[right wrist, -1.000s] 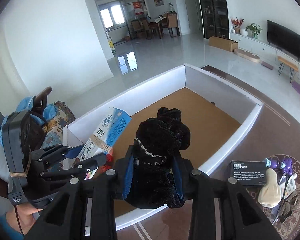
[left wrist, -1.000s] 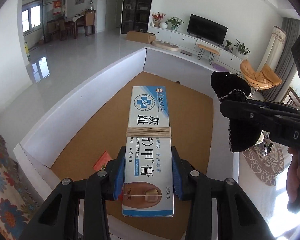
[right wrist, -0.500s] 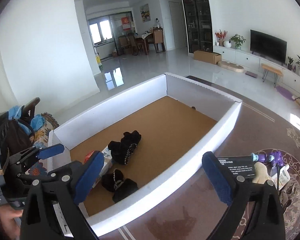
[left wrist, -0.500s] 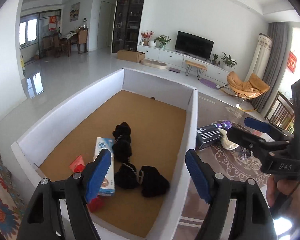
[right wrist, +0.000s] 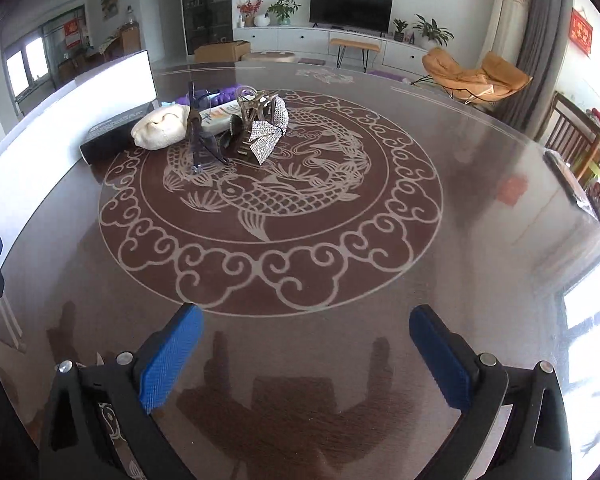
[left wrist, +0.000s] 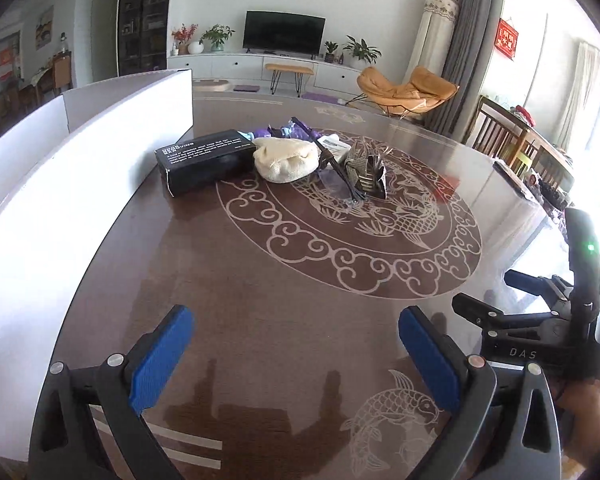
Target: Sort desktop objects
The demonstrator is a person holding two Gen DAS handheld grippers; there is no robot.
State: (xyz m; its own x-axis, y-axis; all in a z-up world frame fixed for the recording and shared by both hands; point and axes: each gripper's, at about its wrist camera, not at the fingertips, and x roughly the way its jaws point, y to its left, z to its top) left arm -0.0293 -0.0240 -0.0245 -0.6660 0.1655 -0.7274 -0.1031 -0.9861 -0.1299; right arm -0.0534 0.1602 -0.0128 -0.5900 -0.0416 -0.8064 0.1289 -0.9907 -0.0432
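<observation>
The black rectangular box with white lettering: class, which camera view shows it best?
The left wrist view: the black rectangular box shows its lettered top and front side unobstructed. In the right wrist view, the box is foreshortened and partly hidden behind the cream knitted pouch.

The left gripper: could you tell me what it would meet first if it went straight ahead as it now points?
Probably bare table first; farther on lies the cream knitted hat, though depth is unclear.

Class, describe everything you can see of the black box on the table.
The black box is long, rectangular, apparently cardboard, with white print on its top. It lies flat and closed on the brown table, beside the white bin wall. A cream knitted hat rests against its right end. Neither tongs touch it.
</observation>
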